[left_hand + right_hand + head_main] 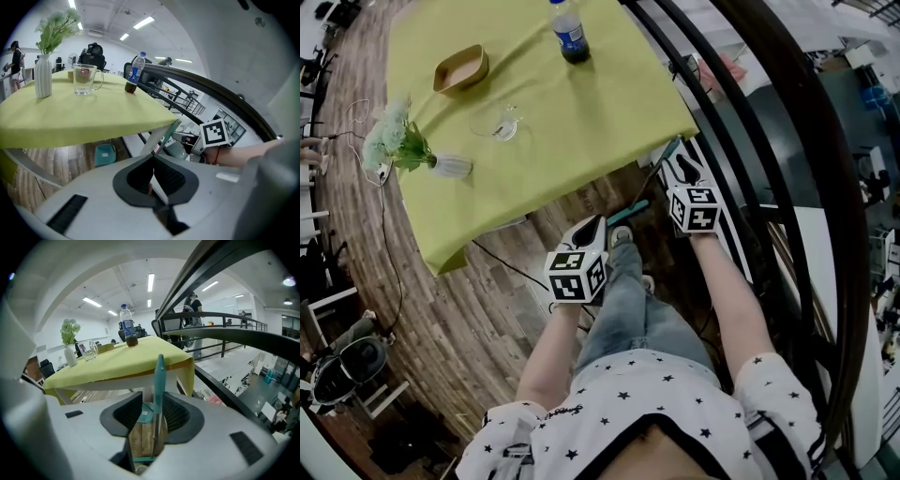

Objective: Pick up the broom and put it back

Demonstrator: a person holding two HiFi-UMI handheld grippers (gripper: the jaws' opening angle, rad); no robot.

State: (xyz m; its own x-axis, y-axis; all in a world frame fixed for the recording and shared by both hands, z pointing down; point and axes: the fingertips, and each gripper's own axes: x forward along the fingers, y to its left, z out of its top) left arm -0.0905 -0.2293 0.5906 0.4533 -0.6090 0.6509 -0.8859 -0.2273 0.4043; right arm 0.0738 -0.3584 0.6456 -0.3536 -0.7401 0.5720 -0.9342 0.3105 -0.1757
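Table point(581, 103): square top, draped in matt yellow-green cloth. Left gripper point(153, 161): grey shell, ribbed dark pads pinched on the thin handle of the broom point(165, 138), probably to steady it. Right gripper point(153, 412): jaws apart, handle standing loose between them. Broom: slim teal shaft, slanting up beside the table corner

White short-sleeved shirt point(675, 398) dotted with small dark stars, faded blue jeans point(636, 305), thin red cord point(216, 157) on 1 wrist; left tongs point(592, 227) and right tongs point(680, 161) have pale grey shells, dark ribbed pads, black-and-white marker cubes point(577, 274)
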